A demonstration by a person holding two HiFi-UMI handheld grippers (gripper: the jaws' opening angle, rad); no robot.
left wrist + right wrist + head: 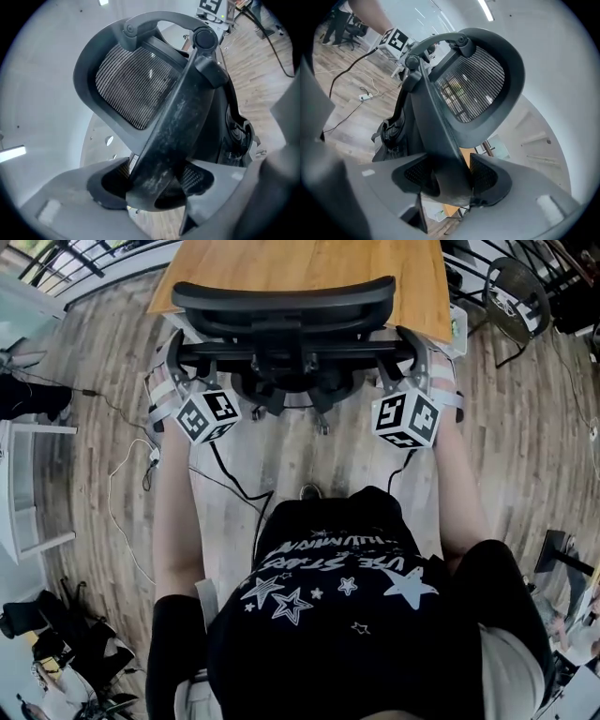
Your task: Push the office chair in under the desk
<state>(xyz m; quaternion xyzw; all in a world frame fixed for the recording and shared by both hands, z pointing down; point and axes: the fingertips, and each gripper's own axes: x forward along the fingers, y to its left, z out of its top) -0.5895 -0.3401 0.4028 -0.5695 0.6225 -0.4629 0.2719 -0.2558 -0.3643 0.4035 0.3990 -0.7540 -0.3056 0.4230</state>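
Observation:
A black office chair stands right in front of me, its back at the near edge of the wooden desk. My left gripper grips the left side of the chair's back frame and my right gripper the right side. In the left gripper view the jaws are shut on a black frame bar, below the mesh headrest. The right gripper view shows the same on the other side: the right gripper clamps a frame bar. The seat and the base are hidden.
Cables trail over the wooden floor at my left, beside white furniture. Past the desk's right corner stands a round black thing on a stand. A railing runs along the far side.

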